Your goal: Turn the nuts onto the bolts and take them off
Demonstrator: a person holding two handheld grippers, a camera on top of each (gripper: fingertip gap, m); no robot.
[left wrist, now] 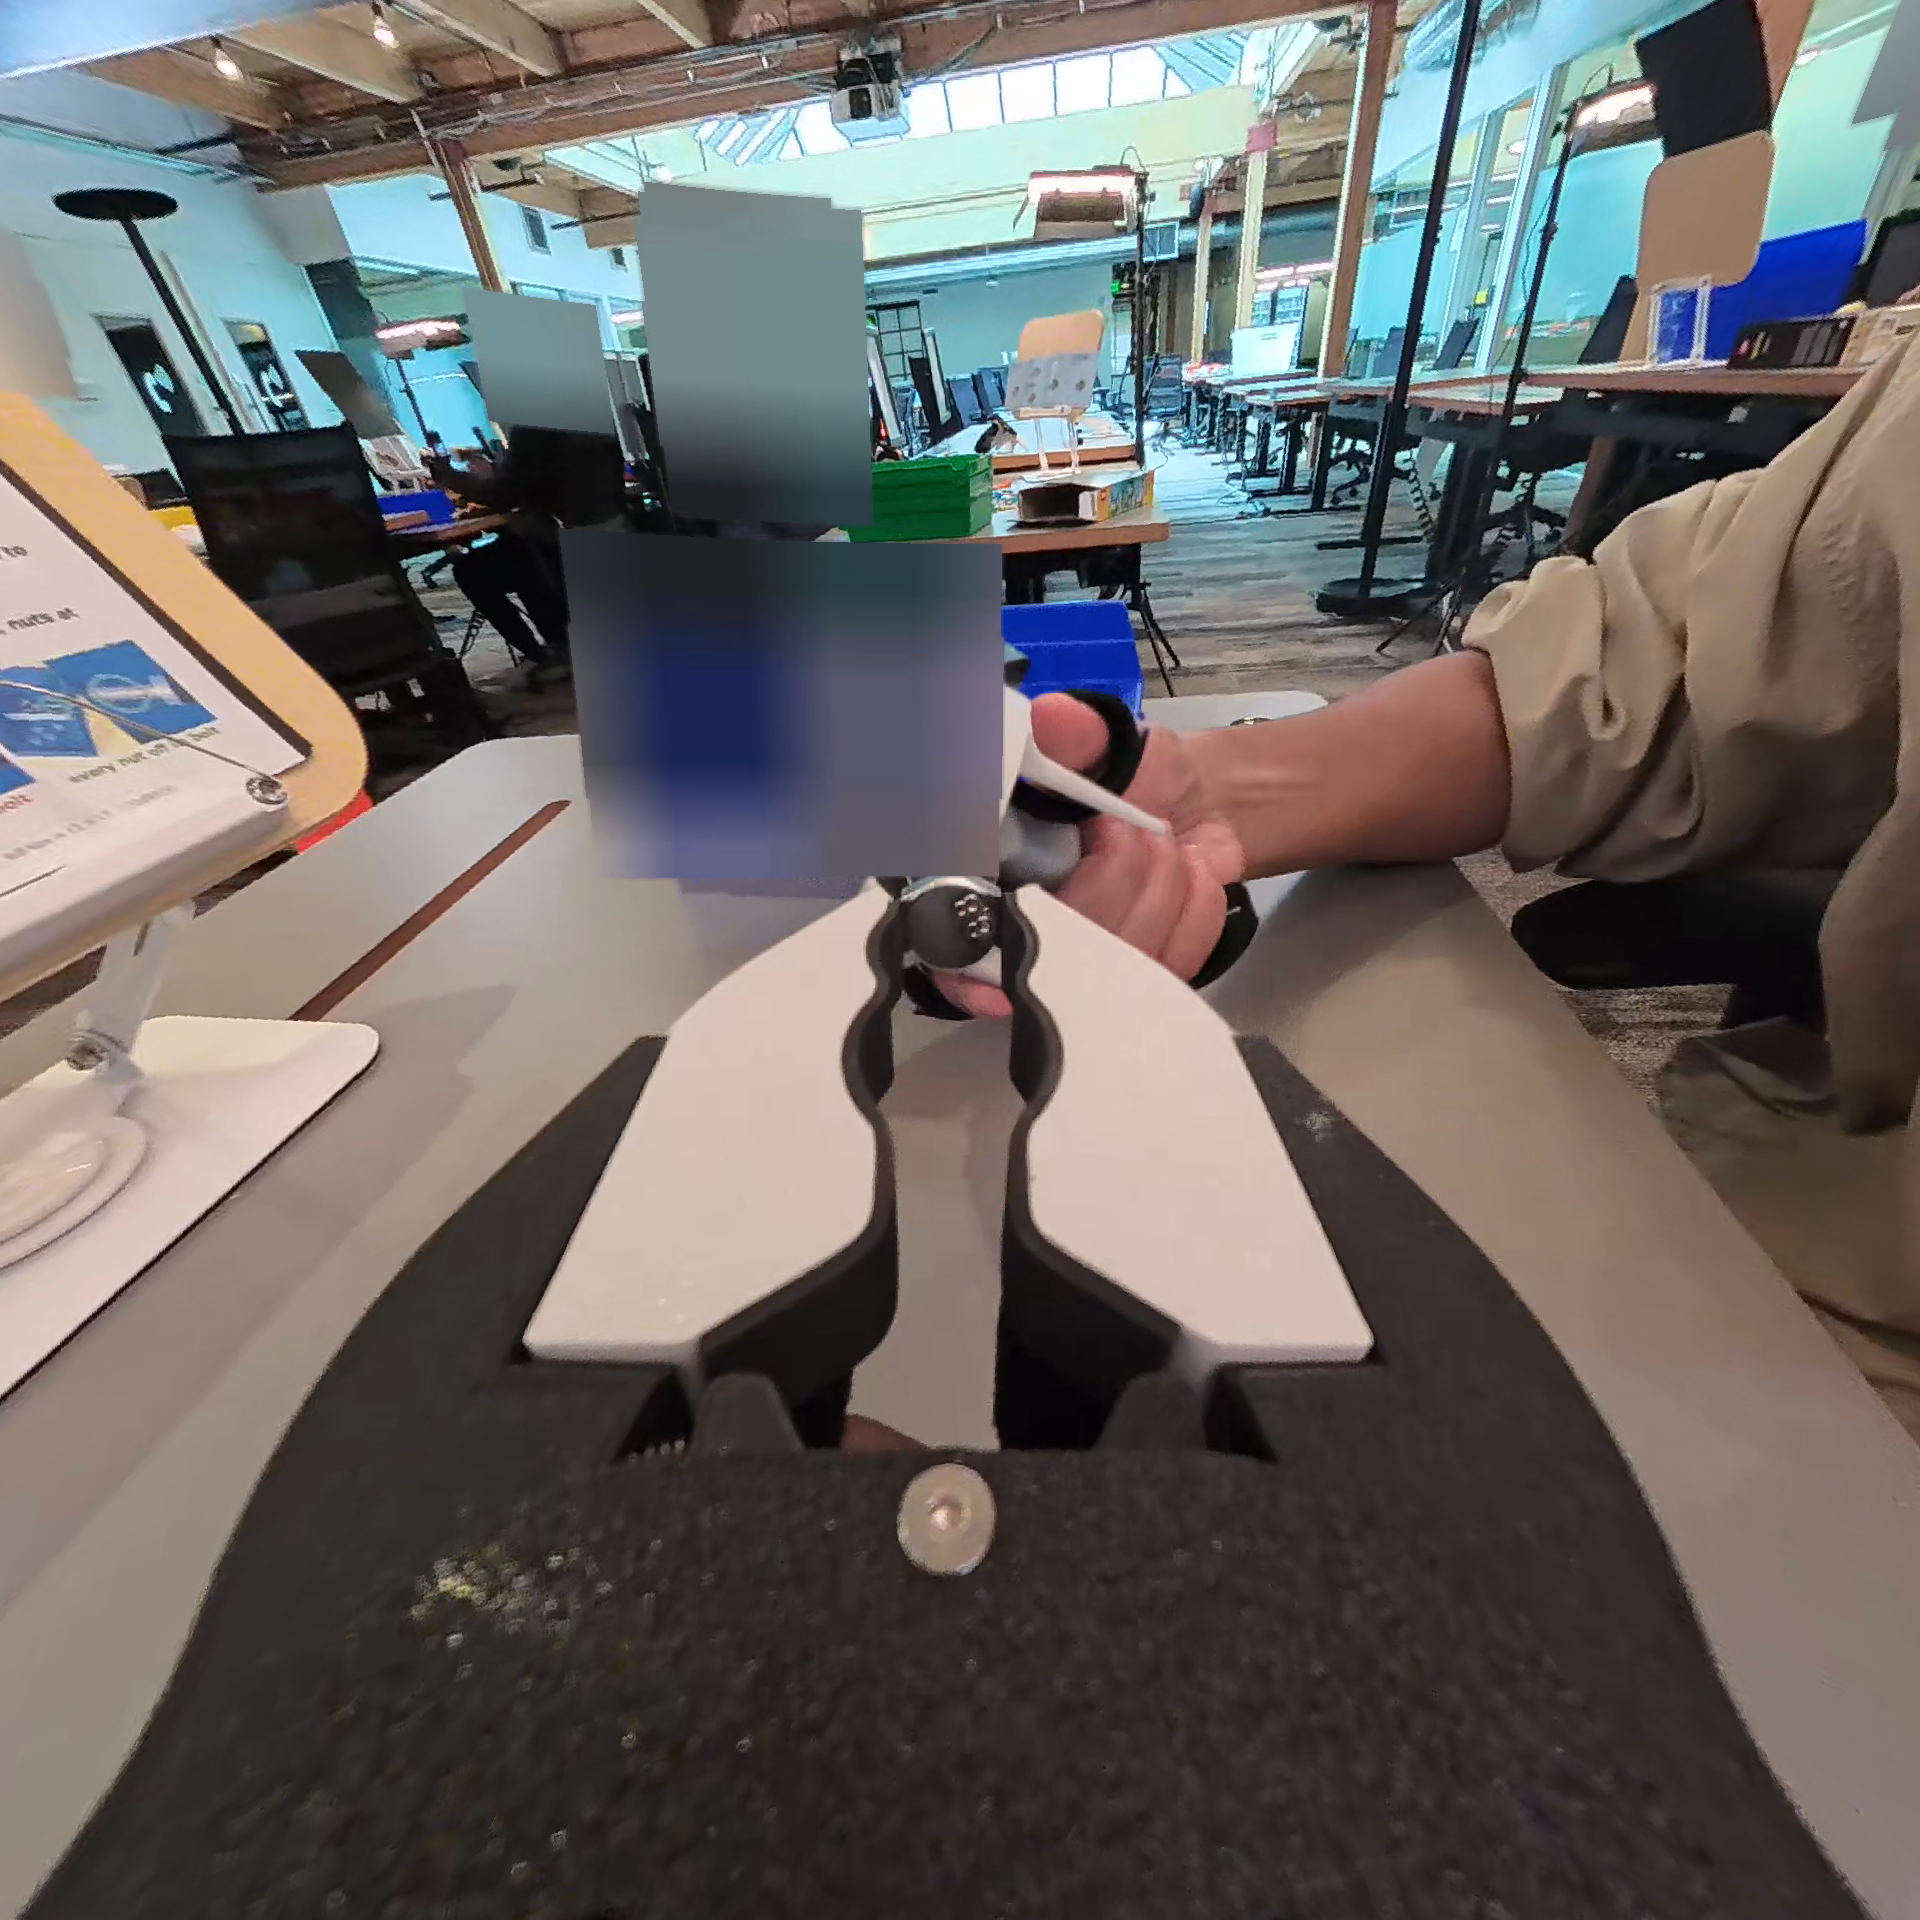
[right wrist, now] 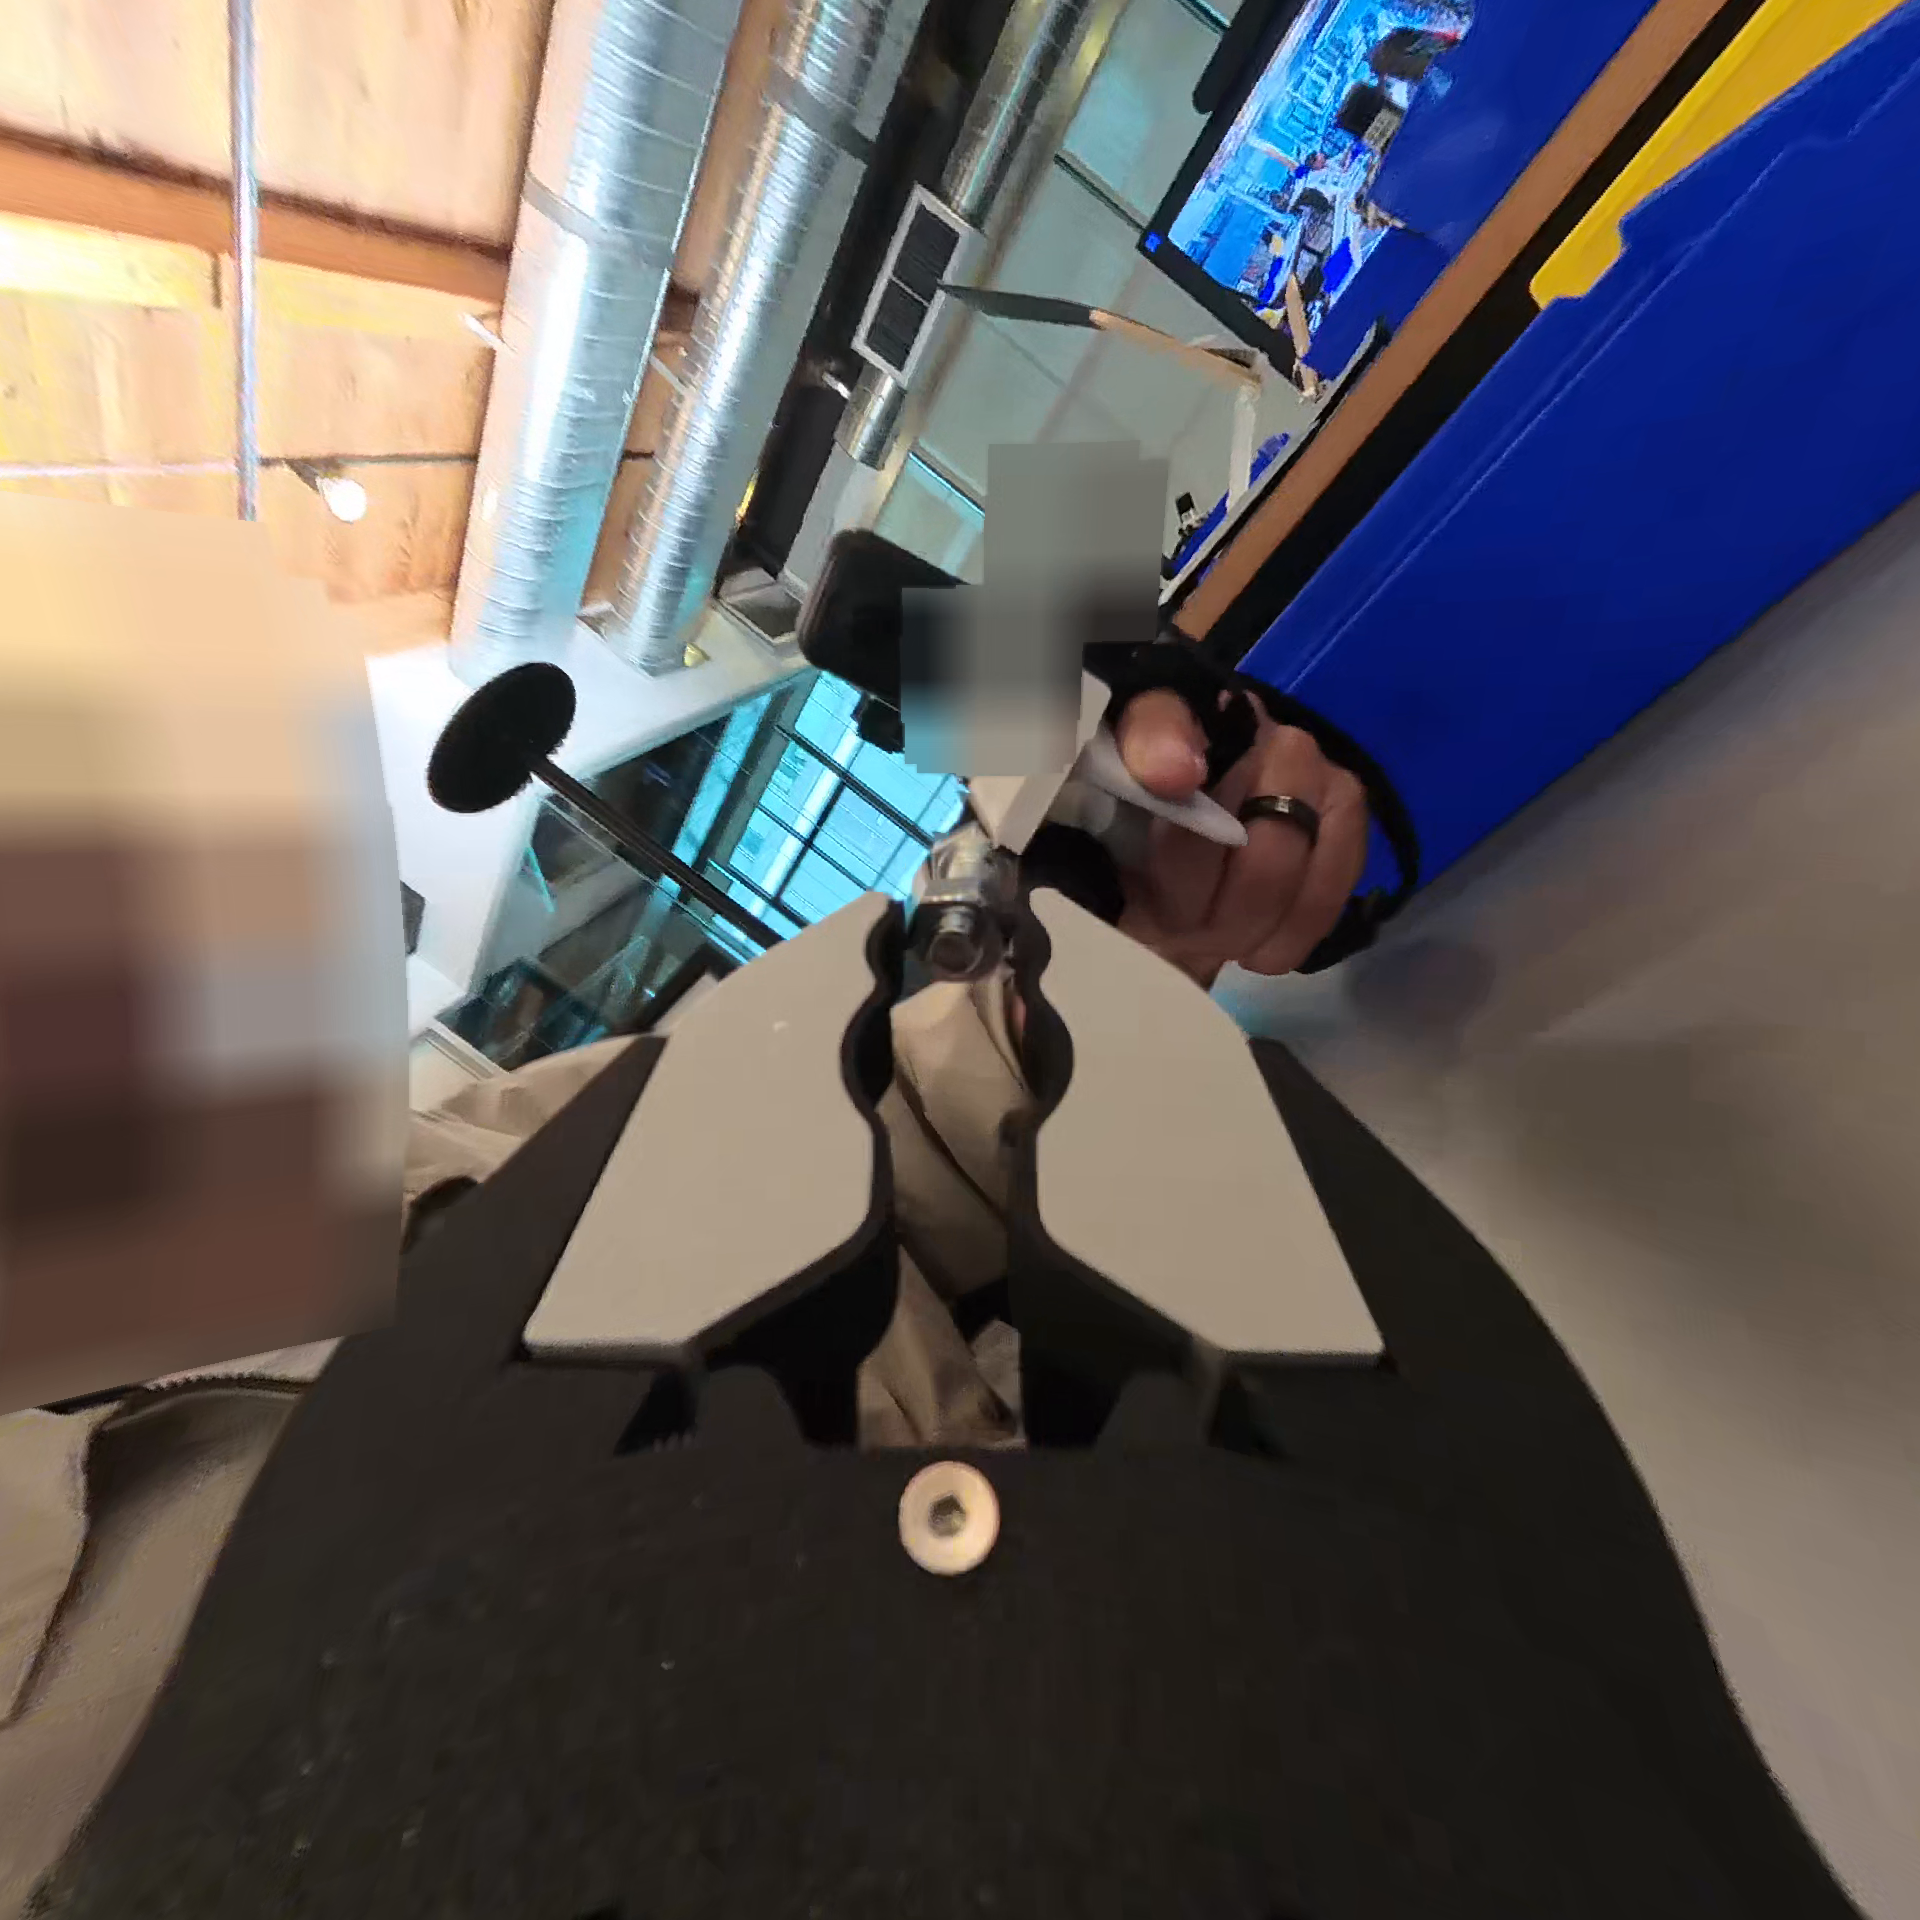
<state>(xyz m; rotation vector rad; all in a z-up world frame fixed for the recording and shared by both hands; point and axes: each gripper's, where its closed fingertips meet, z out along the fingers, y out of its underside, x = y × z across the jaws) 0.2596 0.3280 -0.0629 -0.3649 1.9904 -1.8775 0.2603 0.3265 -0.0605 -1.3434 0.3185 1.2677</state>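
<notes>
Both pairs of white, black-edged fingers meet over one small piece of hardware, held in the air above the grey table (left wrist: 1351, 1039). Starting on the left, the left gripper (left wrist: 948, 930) is clamped on the dark, rounded head of a steel bolt (left wrist: 951, 925), its tips pinching it from either side. Moving right, the right gripper (right wrist: 961, 940) comes at the same bolt from the opposite end, and its tips are closed around a bright hexagonal steel nut (right wrist: 961, 940) sitting on the threaded end (how far along the thread it sits I cannot tell). The person's right hand (left wrist: 1132, 862) shows just behind the left gripper's tips, wrapped round the other tool's handle. A white stand holding a printed sheet (left wrist: 135, 686) waits at the far left, well apart. To turn the nut cleanly, I'd judge the two tools should stay lined up along the bolt's axis, the left holding the head dead steady while the right rolls about that axis, regripping on the flats without tilting, or the thread may bind.
</notes>
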